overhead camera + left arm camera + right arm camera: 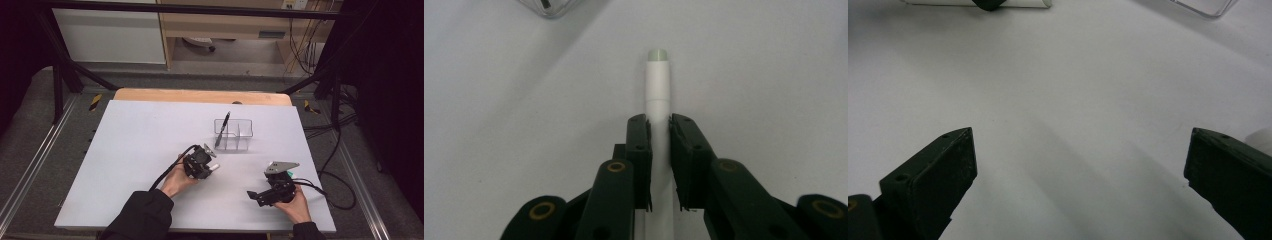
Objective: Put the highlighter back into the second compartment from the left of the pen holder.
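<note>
Here we have the pick-up step complete in its grip phase: the left gripper (659,165) is clamped on a white pen (658,95), its two black jaws pressing the barrel from either side, with the pale green end cap projecting ahead of them. In the high view we see the left gripper (206,162) low over the white table (140,150), the pen's end (214,167) protruding toward the right, just short of the clear plastic organizer (234,135). That organizer has upright dividers, and a black pen (223,129) already leans in its left compartment. The right gripper (260,196) rests near the table's front edge, well apart from the organizer; its jaws stand wide apart with nothing between them. We judge the step in hand to be the transfer of the white pen to the organizer. The next move calls for a lift clear of the table, a tilt of the pen toward upright, and alignment over a free compartment before release, with care not to knock the black pen or tip the light container.
</note>
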`<state>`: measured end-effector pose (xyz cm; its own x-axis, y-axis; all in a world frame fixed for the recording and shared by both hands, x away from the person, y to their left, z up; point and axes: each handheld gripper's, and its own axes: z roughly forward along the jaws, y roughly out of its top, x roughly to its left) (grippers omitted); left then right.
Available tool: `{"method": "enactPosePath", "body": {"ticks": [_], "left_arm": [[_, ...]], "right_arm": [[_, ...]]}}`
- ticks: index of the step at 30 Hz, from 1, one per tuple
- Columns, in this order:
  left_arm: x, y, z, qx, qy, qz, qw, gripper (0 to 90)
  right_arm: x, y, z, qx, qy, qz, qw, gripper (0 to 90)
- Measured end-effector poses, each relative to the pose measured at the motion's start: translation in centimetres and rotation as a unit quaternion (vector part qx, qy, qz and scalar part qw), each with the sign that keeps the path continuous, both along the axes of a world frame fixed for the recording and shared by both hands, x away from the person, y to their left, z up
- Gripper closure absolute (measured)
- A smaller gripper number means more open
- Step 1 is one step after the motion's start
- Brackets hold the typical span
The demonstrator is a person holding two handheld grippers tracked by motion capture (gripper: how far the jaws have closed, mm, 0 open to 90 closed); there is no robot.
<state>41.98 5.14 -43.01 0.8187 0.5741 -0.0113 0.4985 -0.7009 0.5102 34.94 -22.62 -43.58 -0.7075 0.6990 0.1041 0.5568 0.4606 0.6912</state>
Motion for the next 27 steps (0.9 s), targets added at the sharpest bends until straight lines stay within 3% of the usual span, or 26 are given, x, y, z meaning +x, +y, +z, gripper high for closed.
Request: {"method": "enactPosePath", "body": {"ticks": [12,27], "left_arm": [[-0.4,0.7,1.2,-0.023,0.0,0.008,0.9997,78.2],[-0.9,1.4,2.4,-0.023,0.0,0.014,0.9996,78.4]], "right_arm": [[0.0,0.0,0.0,0.0,0.0,0.0,1.0,1.3],[-0.1,0.0,0.0,0.0,0.0,-0.002,1.0,1.3]]}}
